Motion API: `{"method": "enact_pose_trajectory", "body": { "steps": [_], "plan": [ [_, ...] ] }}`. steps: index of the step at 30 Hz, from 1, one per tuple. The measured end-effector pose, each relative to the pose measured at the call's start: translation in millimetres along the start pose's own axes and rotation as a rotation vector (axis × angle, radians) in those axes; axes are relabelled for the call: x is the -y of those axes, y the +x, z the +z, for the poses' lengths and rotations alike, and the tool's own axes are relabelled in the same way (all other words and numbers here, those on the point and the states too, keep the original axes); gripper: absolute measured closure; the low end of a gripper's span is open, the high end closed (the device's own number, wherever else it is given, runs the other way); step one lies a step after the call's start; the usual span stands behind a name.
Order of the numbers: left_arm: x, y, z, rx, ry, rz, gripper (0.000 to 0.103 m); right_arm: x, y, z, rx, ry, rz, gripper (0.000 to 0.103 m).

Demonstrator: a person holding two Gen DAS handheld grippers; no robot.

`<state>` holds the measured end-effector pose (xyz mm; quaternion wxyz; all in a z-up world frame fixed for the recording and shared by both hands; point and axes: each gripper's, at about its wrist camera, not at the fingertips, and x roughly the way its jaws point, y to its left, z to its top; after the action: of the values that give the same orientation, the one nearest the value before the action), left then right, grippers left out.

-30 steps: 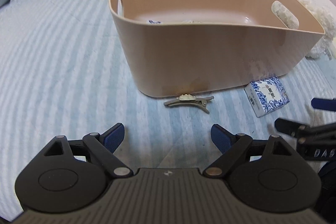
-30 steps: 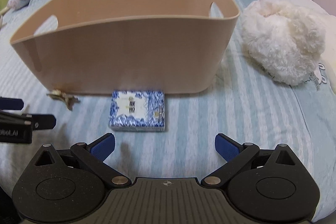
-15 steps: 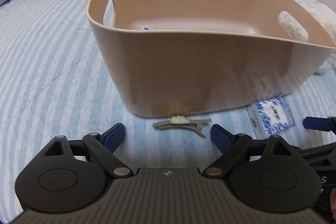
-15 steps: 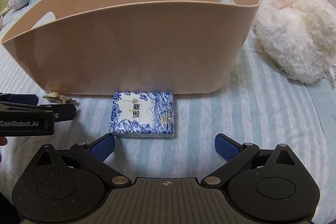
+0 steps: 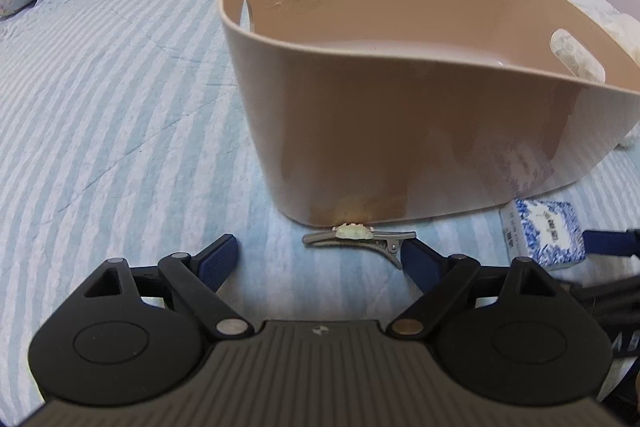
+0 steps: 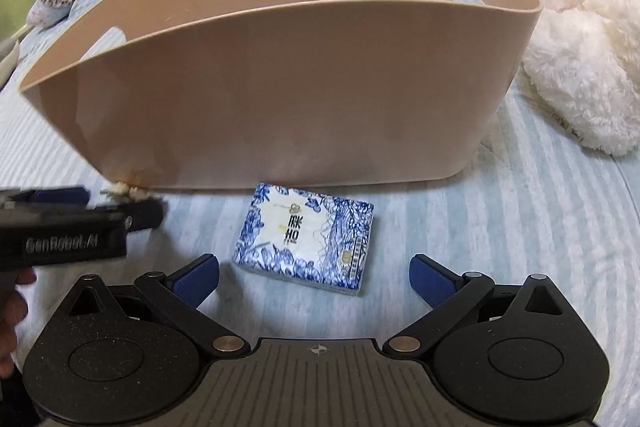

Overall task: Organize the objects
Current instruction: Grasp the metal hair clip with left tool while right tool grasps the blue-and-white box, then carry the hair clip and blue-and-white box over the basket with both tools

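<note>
- The hair clip [image 5: 358,239] lies flat on the striped bedspread [image 5: 120,115], touching the foot of the tan basket [image 5: 420,131].
- The left gripper [image 5: 320,255] sits low just before the clip, fingers spread wide, holding nothing.
- A blue-patterned packet [image 6: 306,241] lies just beside the basket, right of the clip.
- The right gripper [image 6: 314,273] is spread wide around the packet's near edge, not gripping.
- A white plush [image 6: 580,67] lies right of the basket.

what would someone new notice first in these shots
The big tan basket fills the middle of both views, standing on a blue-striped bed cover. At its near base lie a blue-and-white packet in front of the open right gripper and a hair clip just ahead of the open left gripper. A fluffy white toy sits to the basket's right.
</note>
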<state>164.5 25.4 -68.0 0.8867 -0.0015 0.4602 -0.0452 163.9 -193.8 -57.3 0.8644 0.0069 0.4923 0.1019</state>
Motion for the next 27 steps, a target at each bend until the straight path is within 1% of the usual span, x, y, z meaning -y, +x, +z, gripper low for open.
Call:
{"method": "enact_pose_trajectory", "body": {
  "steps": [2,3,4,5,6,8,12,17,21,23,25,26,27],
  "plan": [
    [-0.1,0.7,0.0,-0.003,0.009,-0.001,0.015,0.2,-0.1,1.7,0.012,0.03,0.009,0.0],
    [0.2,0.7,0.5,-0.003,0.011,-0.004,0.016,-0.3,-0.3,2.3,0.018,0.039,0.012,0.006],
    [0.0,0.4,0.6,-0.002,0.011,-0.008,0.02,-1.5,-0.4,2.9,0.022,0.041,0.01,0.015],
    [0.0,-0.1,0.5,0.001,0.013,-0.01,0.023,-3.2,-0.4,3.2,0.026,0.036,0.003,0.02],
    [0.2,-0.7,0.3,0.006,0.017,-0.01,0.026,-5.4,-0.6,3.0,0.032,0.024,-0.007,0.031],
    [1.8,-2.2,0.5,0.019,0.04,0.005,0.045,-9.5,-2.6,1.9,0.04,0.007,-0.017,0.04],
    [4.4,-5.8,-2.0,0.032,0.074,0.013,0.047,-9.6,-8.4,0.2,0.052,-0.009,-0.021,0.04],
    [3.9,-16.1,-7.1,0.031,0.092,-0.013,0.047,-11.0,-20.2,-3.2,0.042,-0.004,-0.018,0.04],
    [9.9,-30.2,-12.8,0.059,0.12,-0.025,0.047,-12.3,-33.3,-9.8,0.043,-0.006,-0.012,0.04],
    [12.9,-38.3,-16.9,0.076,0.15,-0.03,0.047,-15.1,-40.9,-10.1,0.051,-0.017,-0.013,0.04],
    [14.7,-46.3,-20.6,0.096,0.173,-0.028,0.047,-9.0,-53.3,-17.1,0.067,-0.021,-0.01,0.04],
    [14.1,-50.8,-20.5,0.105,0.176,-0.031,0.047,-11.0,-53.2,-10.7,0.073,-0.021,-0.005,0.04],
    [14.8,-55.4,-19.8,0.115,0.173,-0.036,0.047,-9.0,-58.5,-11.2,0.081,-0.02,0.0,0.04]
  ]
}}
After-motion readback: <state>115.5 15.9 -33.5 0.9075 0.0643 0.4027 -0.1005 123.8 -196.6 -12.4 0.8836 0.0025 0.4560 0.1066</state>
